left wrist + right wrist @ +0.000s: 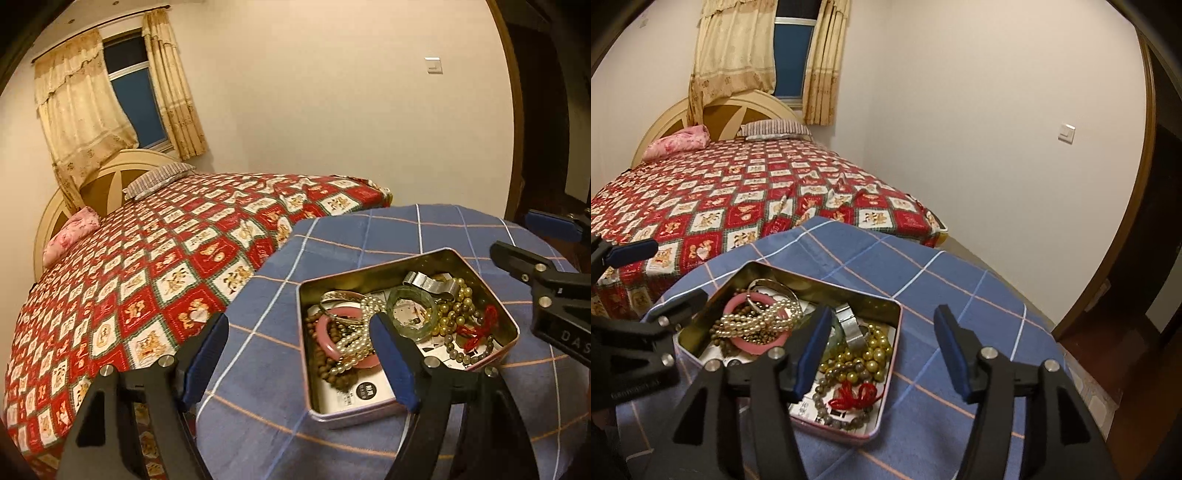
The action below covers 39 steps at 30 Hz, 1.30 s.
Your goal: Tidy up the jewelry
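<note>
Both the left gripper [299,328] and right gripper [882,325] hung spread and empty above the jewelry-filled pink rectangular metal tin [511,325], seemingly poised for sorting.

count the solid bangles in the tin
3 show: a pink bangle and a metal bangle at one end, a green bangle mid-tin. Beads may hide more.

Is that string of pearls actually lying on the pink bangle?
Touching. The right wrist view shows the pearls draped straight across the pink bangle inside the tin, with no gap between them.
</note>
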### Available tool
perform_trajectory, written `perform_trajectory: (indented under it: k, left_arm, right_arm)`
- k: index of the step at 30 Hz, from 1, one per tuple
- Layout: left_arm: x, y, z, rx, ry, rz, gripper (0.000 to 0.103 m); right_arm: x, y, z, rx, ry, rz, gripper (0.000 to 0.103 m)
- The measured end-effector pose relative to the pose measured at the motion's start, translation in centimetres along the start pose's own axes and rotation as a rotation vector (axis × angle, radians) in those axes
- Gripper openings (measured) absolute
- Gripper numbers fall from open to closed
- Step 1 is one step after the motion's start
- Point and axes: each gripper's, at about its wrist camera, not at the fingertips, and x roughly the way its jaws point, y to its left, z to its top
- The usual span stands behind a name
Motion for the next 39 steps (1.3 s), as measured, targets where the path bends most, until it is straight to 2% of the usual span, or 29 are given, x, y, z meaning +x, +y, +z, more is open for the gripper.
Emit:
perform_trajectory:
  k: [12,39]
  left_arm:
    - [-1.8,1.4,0.0,-0.02,-0.021,0.021,0.079]
    - [-2.5,1.0,0.5,-0.009,-0.033,0.032,0.079]
  right_arm:
    - [-1.5,0.5,0.7,0.015,-0.037,0.009,0.061]
    - [-2.4,0.4,0.9,0.023,-0.056,0.014,0.063]
